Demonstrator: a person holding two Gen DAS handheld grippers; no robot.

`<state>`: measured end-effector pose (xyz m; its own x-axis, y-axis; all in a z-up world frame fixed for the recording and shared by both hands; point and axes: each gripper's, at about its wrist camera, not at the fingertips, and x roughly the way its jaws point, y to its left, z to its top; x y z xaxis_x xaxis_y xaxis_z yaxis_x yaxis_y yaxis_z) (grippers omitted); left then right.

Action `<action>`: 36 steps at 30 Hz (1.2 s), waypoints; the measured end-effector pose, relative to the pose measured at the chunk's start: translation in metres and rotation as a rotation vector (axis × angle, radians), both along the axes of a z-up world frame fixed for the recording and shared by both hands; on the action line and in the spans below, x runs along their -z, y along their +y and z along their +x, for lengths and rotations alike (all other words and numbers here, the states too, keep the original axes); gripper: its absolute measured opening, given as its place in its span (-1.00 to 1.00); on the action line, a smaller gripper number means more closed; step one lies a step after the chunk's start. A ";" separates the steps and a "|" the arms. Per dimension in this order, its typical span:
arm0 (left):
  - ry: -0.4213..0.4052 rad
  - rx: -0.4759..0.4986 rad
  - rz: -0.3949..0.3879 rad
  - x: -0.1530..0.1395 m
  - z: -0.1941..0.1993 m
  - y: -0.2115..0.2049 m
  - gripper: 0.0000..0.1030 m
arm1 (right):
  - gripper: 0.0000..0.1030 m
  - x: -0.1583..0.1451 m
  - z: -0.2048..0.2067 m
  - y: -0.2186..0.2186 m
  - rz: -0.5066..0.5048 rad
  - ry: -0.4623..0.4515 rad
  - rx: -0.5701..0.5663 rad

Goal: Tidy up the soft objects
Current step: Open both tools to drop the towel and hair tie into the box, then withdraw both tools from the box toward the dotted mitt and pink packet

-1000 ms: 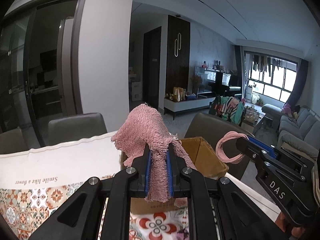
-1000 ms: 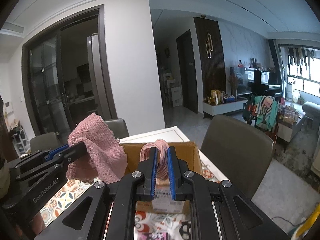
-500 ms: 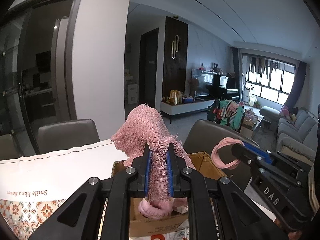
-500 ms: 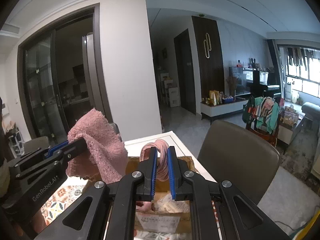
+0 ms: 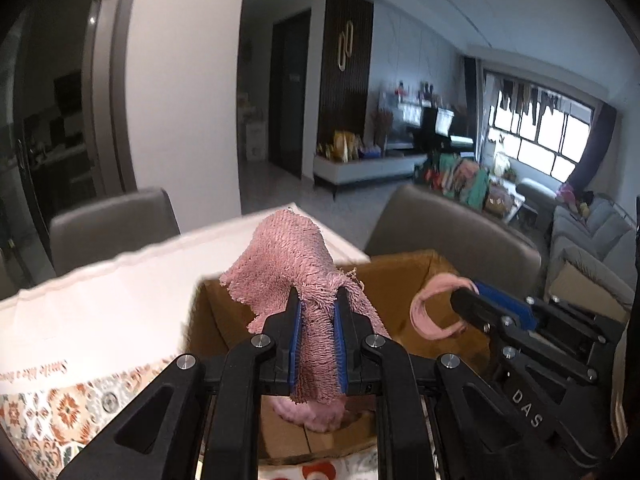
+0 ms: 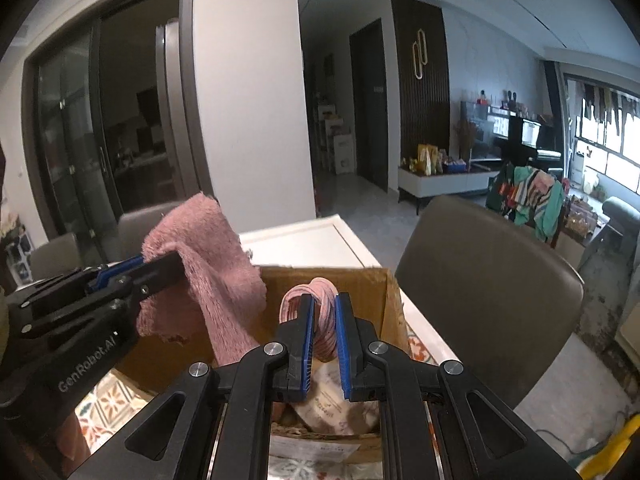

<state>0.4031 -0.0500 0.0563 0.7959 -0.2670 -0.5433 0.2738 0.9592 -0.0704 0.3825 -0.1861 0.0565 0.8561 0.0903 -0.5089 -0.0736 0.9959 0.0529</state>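
Observation:
My left gripper (image 5: 317, 308) is shut on a pink fluffy cloth (image 5: 292, 264) and holds it over the open cardboard box (image 5: 404, 268). The cloth (image 6: 208, 264) hangs from that gripper (image 6: 176, 260) at the left of the right wrist view. My right gripper (image 6: 323, 312) is shut on a pink band of looped cloth (image 6: 316, 300) above the same box (image 6: 372, 292); the band (image 5: 432, 312) and gripper (image 5: 464, 294) also show in the left wrist view. Pink soft items (image 5: 308, 416) lie inside the box.
The box stands on a table with a patterned cloth (image 5: 60, 408) and a white far part (image 5: 120, 292). Grey chairs (image 6: 480, 280) stand around the table. A living room with a sofa (image 5: 592, 240) lies beyond.
Both grippers have tilted down and moved forward over the box, so its inside now shows below the held cloth and band. Both grips are unchanged.

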 end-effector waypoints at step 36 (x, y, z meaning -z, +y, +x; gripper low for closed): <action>0.004 -0.050 0.149 -0.014 -0.053 -0.011 0.12 | -0.30 -0.003 -0.021 -0.018 0.040 0.118 -0.006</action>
<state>0.3502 -0.0612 0.0703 0.8042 -0.1434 -0.5768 0.2256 0.9715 0.0730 0.3614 -0.2045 0.0594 0.7900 0.1171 -0.6019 -0.0700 0.9924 0.1012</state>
